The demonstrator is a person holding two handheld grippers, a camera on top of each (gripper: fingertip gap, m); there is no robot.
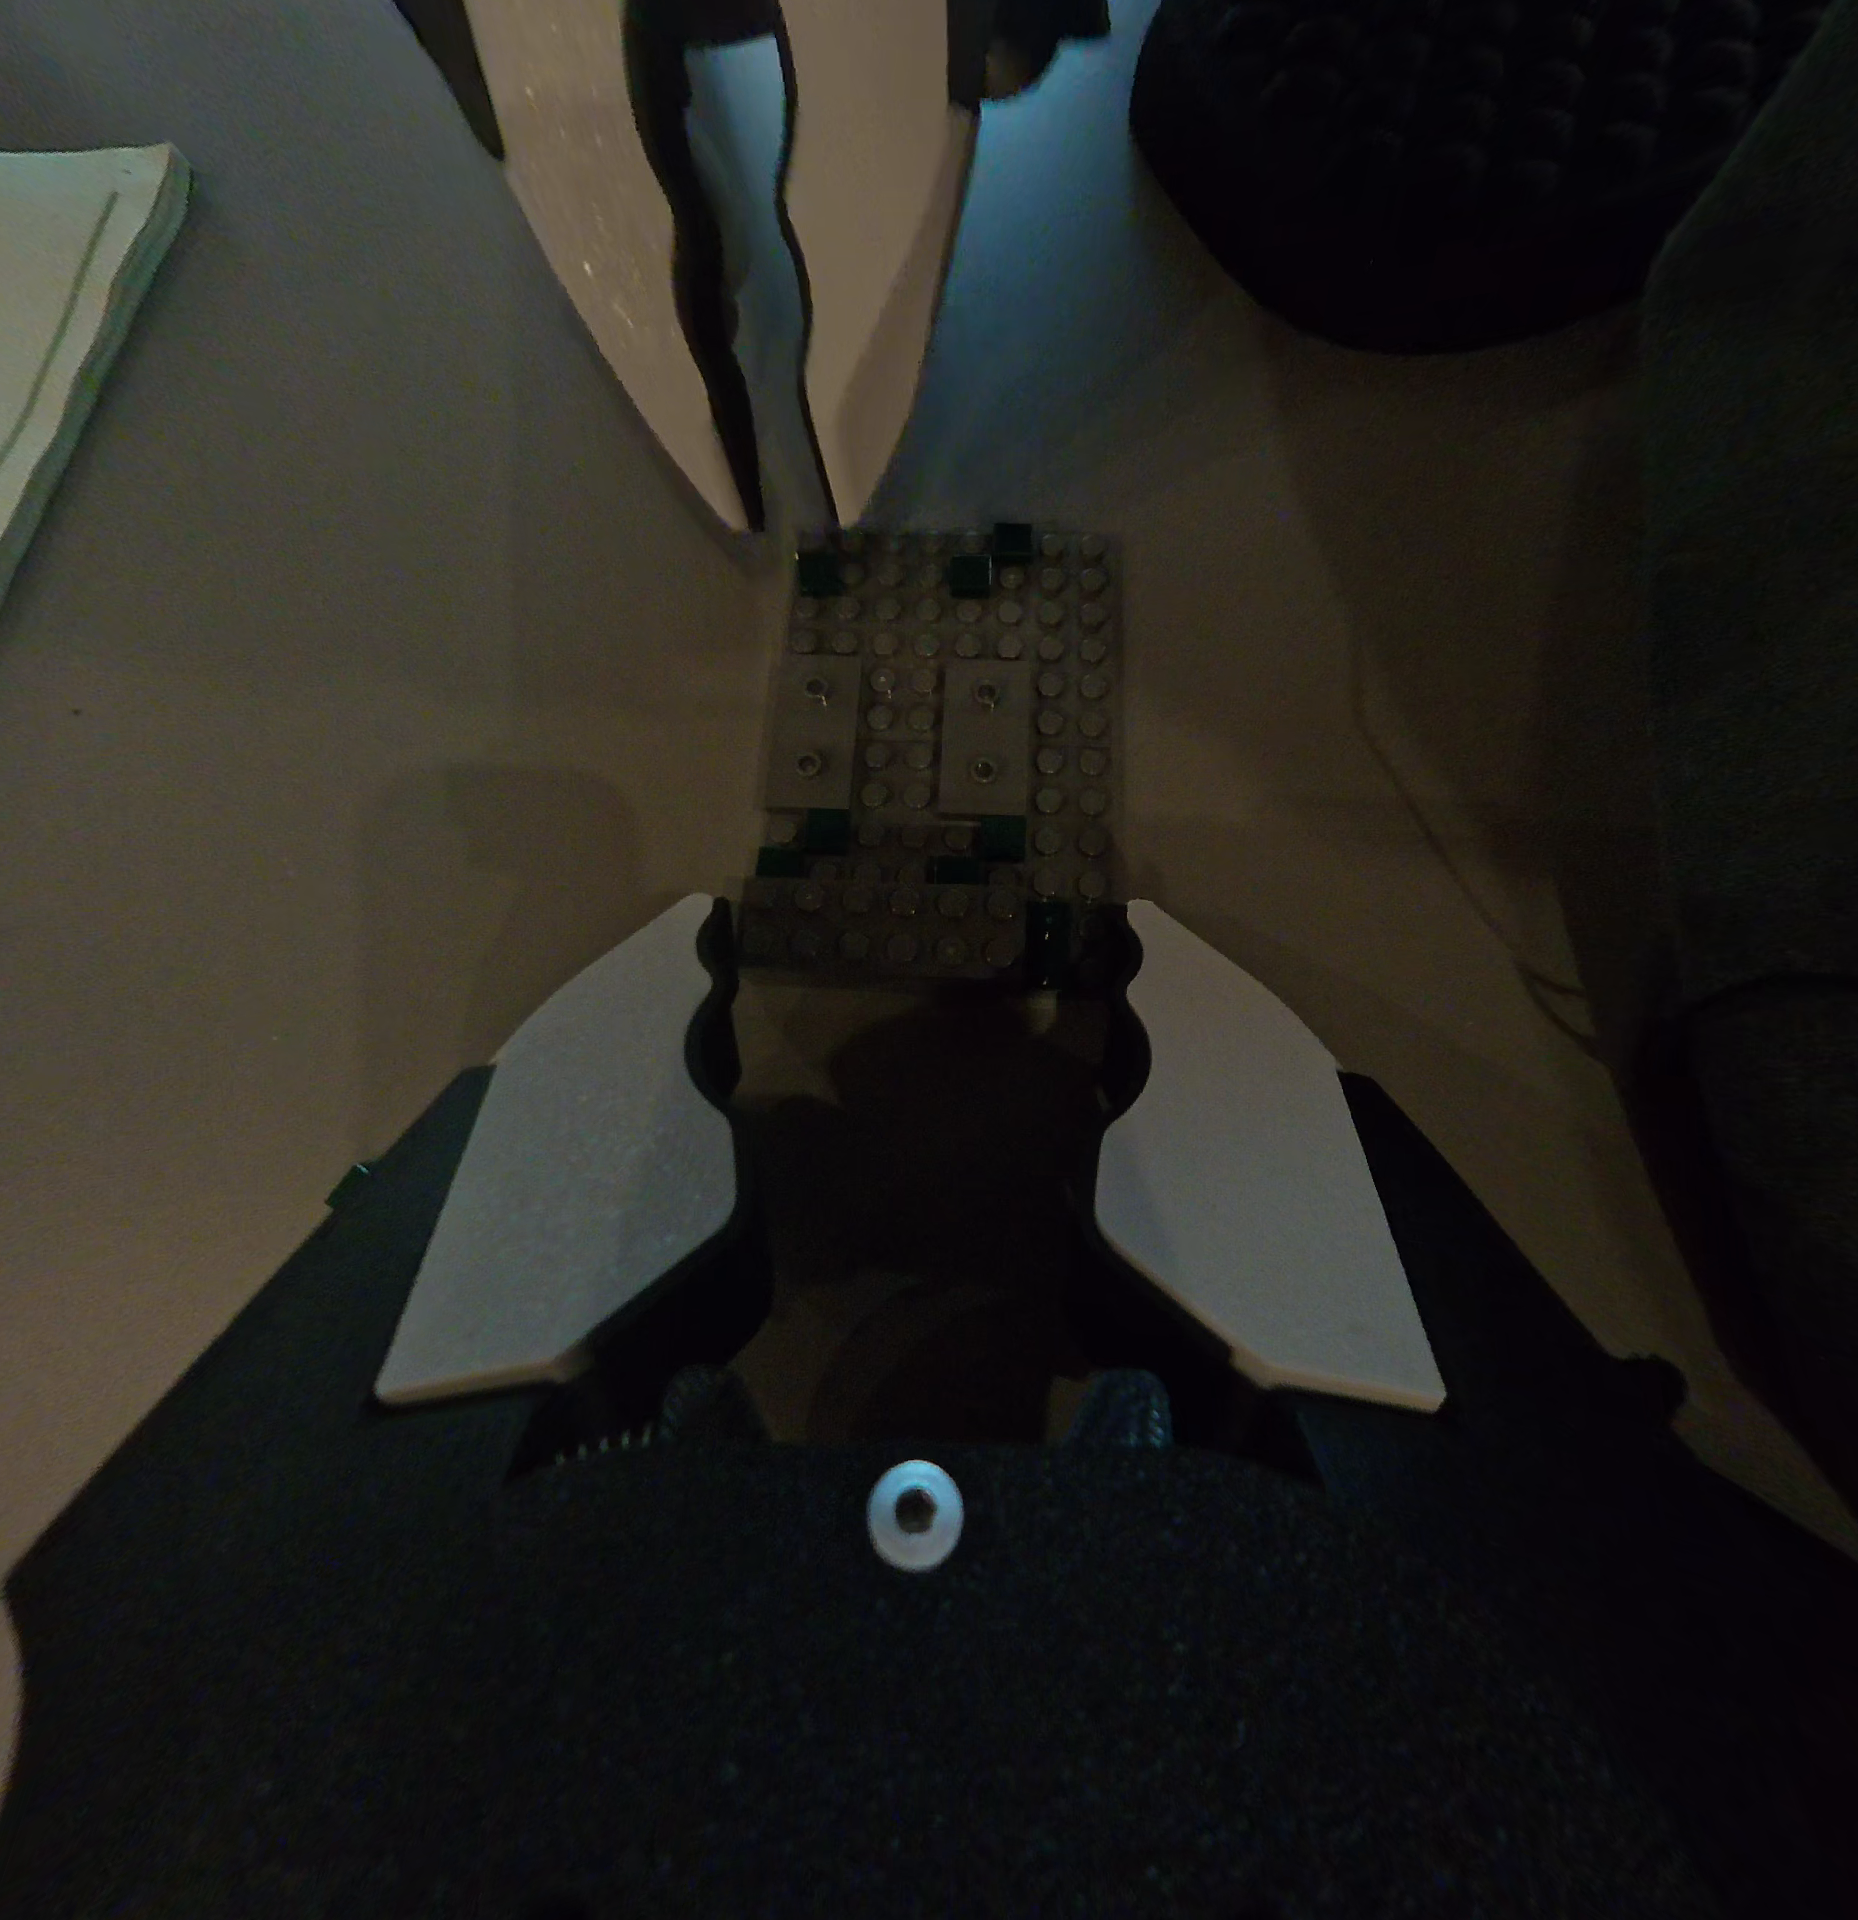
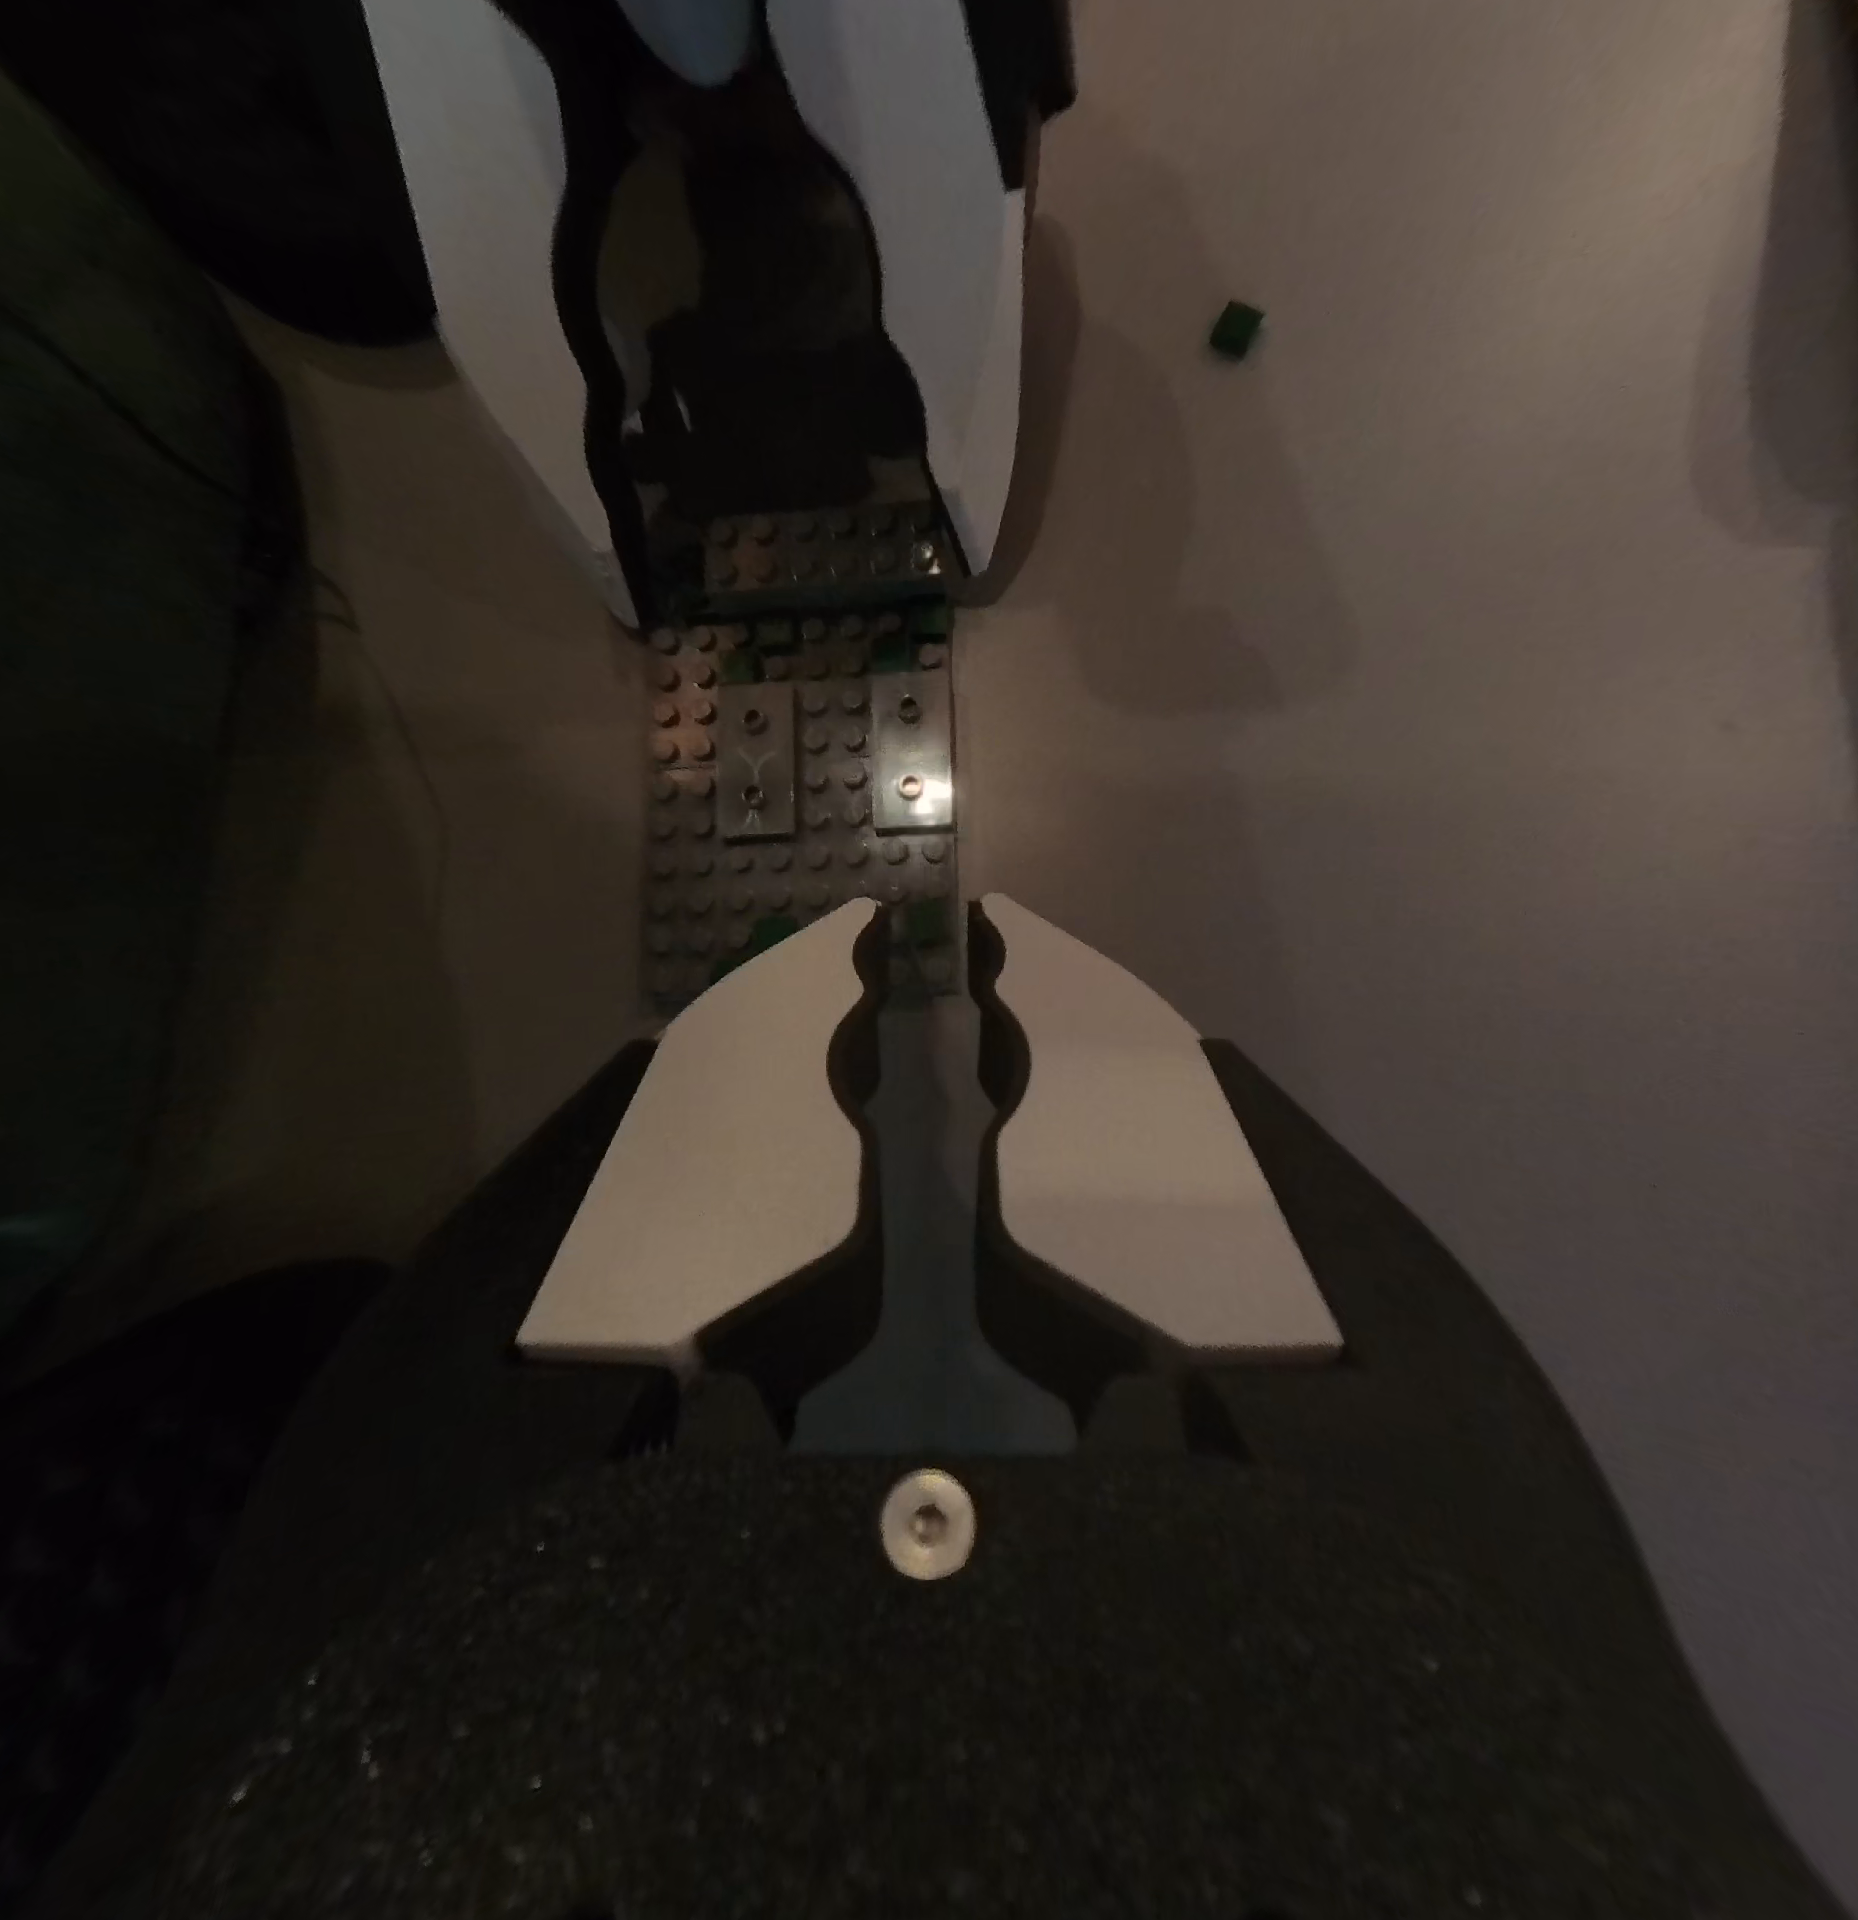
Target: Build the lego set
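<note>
A dark grey studded baseplate (image 1: 1070, 675) lies on the pale table. It carries two smooth grey tiles (image 1: 821, 717) and a few small dark green pieces (image 1: 972, 571). A grey plate (image 1: 883, 925) is stacked across its near end. My left gripper (image 1: 920, 925) is shut on that end, one finger on each side. My right gripper (image 2: 925, 904) is at the opposite end, over a corner with a green piece (image 2: 923, 920). Its jaws leave a narrow gap, and I cannot tell whether they hold anything. The baseplate (image 2: 686, 727) also shows in the right wrist view.
A loose small green piece (image 2: 1234, 330) lies on the table away from the plate. A pale paper booklet (image 1: 52, 343) lies at the left. A dark round bumpy object (image 1: 1424, 156) and dark fabric (image 1: 1777, 623) lie at the right.
</note>
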